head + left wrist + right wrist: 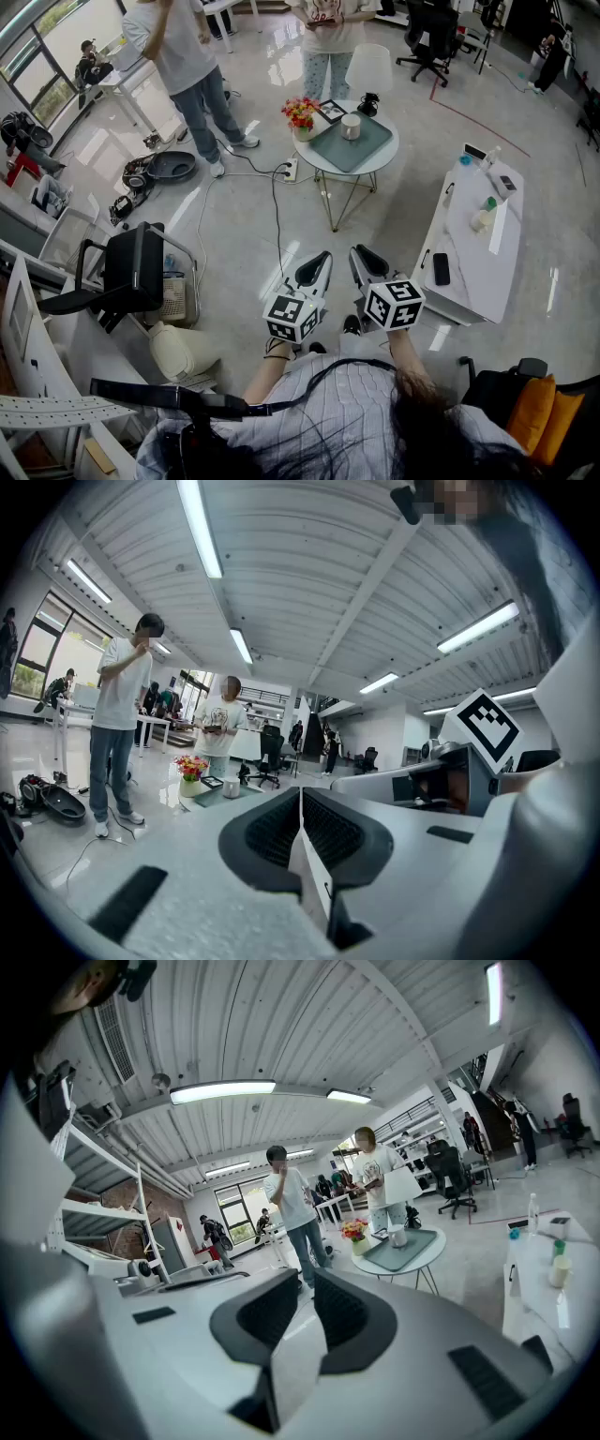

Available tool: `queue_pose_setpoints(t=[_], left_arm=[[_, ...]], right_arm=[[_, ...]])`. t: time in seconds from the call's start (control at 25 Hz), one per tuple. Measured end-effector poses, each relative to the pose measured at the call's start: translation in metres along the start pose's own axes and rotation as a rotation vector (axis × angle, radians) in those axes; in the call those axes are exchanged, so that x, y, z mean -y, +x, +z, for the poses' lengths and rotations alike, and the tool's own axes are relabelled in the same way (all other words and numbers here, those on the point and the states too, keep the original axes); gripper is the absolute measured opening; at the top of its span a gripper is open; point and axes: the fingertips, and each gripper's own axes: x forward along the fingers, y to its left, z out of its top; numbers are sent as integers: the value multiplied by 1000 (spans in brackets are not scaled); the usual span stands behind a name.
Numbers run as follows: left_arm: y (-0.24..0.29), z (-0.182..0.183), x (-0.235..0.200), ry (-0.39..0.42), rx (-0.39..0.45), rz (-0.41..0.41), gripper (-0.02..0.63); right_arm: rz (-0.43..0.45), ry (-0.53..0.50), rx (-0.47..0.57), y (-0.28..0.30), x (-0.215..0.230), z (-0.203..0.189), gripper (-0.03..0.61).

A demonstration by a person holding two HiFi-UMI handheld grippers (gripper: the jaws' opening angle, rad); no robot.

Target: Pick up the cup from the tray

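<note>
bright office floor; round surface [317, 161] well ahead carries a tray [361, 148] with the cup [351, 126] upright on it. left gripper [313, 270] and right gripper [368, 265] both closed, empty. arriving closed would likely topple the cup.

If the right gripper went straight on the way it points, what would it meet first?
The way looks free nearby; the right gripper aims left of the round table, roughly at the person in jeans; depth is unclear.
</note>
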Motion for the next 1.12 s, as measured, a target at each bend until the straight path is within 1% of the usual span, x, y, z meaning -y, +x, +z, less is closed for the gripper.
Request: queue_pose_setpoints(t=[0.36,0.64,1.12], left_arm=[[21,-2,-2,-9,-5,7,15],[45,0,-5,-12,-11,18,15],[105,-2,-10,-20,-16,53,15]], right_arm=[[6,1,-6,8,18,6,71],[34,37,22,18,37,19,71],[83,42,-5,43,87,34,71]])
